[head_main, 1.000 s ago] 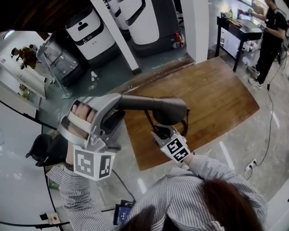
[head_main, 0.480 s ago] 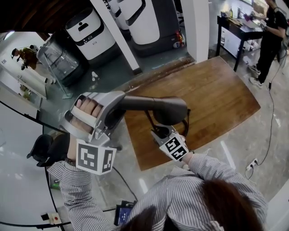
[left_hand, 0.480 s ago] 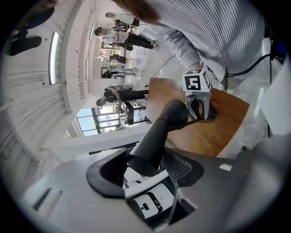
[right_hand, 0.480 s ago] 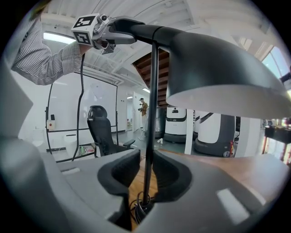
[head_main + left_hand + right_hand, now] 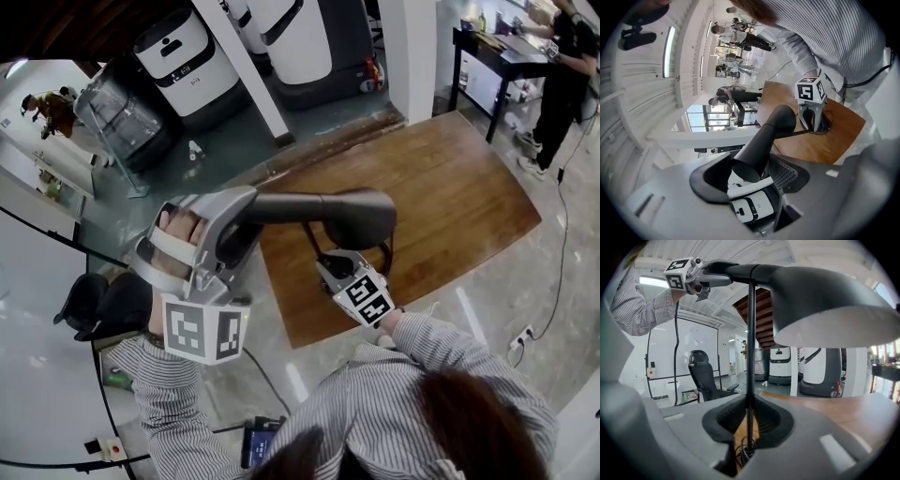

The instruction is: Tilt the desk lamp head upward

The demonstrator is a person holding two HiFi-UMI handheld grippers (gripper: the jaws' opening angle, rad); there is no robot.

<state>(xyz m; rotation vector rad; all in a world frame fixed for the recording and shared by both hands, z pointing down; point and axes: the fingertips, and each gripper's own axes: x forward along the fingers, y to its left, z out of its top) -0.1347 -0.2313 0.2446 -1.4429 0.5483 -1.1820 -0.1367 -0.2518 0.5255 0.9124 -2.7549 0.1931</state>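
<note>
A dark grey desk lamp stands on the wooden table. Its head runs back into a long tapered tail. My left gripper has just been closing its jaws, and they now grip the tail's end. The lamp head stretches away from that gripper, roughly level. My right gripper sits under the shade, shut on the thin black pole low down, near the cables at the base. The shade hangs above the right gripper. The left gripper shows at top left.
White service robots and a white pillar stand beyond the table. A person works at a black bench at the far right. An office chair sits to my left. A cable trails across the floor.
Only the head view has shifted a little. Both grippers keep their places on the lamp, and the lamp head lies much as before.
</note>
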